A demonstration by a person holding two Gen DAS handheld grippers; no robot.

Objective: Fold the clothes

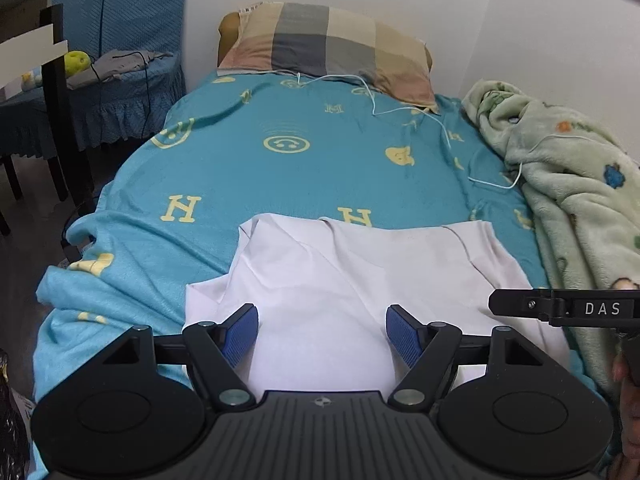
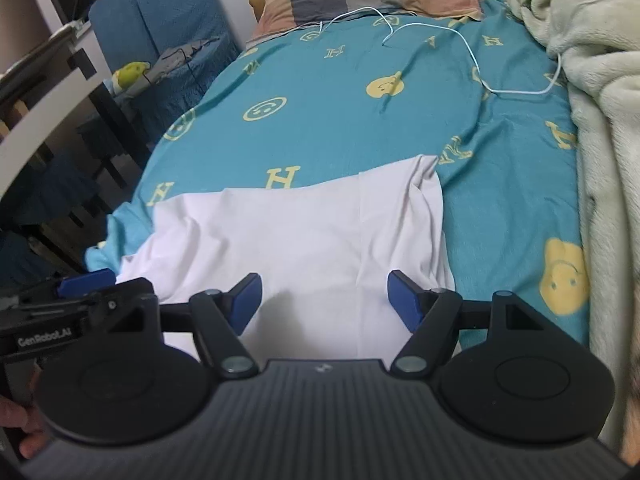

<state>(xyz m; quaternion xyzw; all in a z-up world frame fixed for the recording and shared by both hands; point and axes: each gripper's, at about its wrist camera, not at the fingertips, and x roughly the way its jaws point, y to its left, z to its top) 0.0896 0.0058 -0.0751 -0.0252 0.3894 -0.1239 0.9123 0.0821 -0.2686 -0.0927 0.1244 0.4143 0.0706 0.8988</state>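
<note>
Both claws open and empty above the near edge of the garment.
Left gripper point(image 1: 322, 334) and right gripper point(image 2: 325, 300) side by side, jaws apart, gripping nothing; ahead and below, pale lilac cotton garment point(image 1: 352, 276) flat on teal patterned bedsheet point(image 1: 248, 172), long axis crosswise; neither nearer.

Your bed point(image 1: 224, 176) carries a white garment point(image 1: 340, 280), pillow point(image 1: 328, 44), cable point(image 1: 440, 128) and green blanket point(image 1: 572, 184).
</note>
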